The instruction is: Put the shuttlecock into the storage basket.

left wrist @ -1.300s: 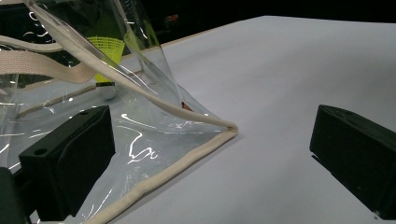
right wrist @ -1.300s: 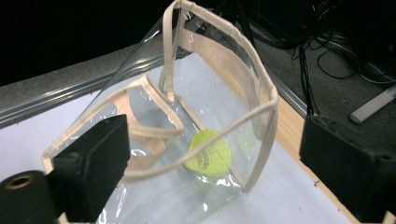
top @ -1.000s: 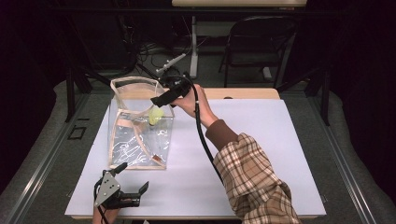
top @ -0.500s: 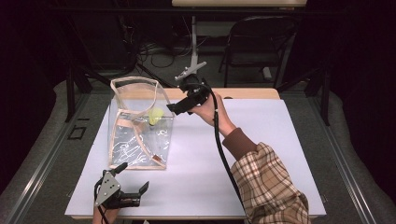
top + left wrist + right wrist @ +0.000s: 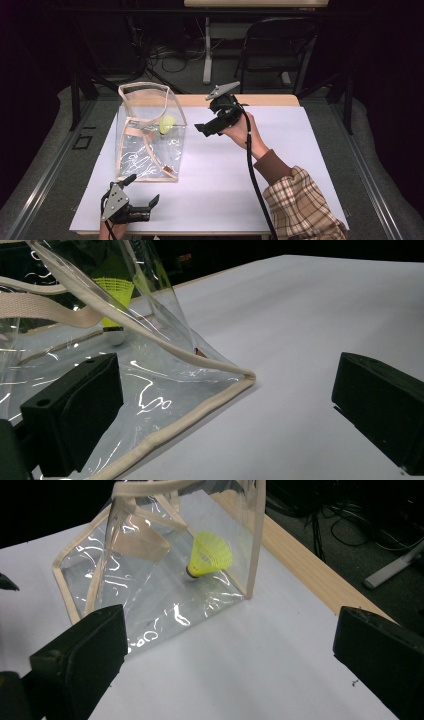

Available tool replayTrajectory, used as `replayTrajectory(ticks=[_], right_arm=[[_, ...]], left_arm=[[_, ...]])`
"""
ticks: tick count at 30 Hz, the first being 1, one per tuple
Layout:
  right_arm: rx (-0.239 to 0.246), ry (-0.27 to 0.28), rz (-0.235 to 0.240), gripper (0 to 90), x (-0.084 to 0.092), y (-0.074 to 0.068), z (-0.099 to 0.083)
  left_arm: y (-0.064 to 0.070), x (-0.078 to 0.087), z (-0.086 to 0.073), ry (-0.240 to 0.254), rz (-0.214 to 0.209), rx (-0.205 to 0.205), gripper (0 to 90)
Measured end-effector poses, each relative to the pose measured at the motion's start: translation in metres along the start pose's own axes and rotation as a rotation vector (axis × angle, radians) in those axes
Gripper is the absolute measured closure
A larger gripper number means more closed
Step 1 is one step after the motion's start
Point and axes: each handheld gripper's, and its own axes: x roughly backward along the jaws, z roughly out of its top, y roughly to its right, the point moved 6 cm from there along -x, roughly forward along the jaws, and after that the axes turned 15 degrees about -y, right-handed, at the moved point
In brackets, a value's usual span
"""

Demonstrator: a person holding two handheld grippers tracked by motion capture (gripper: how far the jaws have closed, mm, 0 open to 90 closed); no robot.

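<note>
No writing can be read on the clear bag (image 5: 148, 135) or the yellow shuttlecock (image 5: 210, 555) inside it. The right hand-held gripper (image 5: 209, 126), jaws apart and empty, hangs over the worktop (image 5: 300, 150) just beside the bag. The left hand-held gripper (image 5: 142, 197), jaws also apart, sits near the bag's corner

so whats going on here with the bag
A person works at a white table with a gripper in each hand. A yellow shuttlecock sits inside the clear plastic bag, which stands upright. The right gripper is held open in the air beside the bag, holding nothing. The left gripper rests open near the bag's front corner, also empty.
</note>
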Motion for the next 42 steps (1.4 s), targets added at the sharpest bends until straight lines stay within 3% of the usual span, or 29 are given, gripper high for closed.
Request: replayTrajectory(ticks=[7, 21, 42], right_arm=[[-0.015, 0.010, -0.012, 0.5, 0.006, 0.003, -0.024], [-0.043, 0.015, -0.058, 0.5, 0.013, 0.005, -0.088], [-0.090, 0.048, -0.119, 1.0, 0.022, -0.001, -0.165]], left_arm=[[0.000, 0.000, 0.000, -0.001, 0.001, -0.003, 0.0], [0.000, 0.000, 0.000, 0.000, 0.003, -0.002, 0.0], [0.000, -0.001, 0.000, -0.003, 0.005, -0.003, 0.0]])
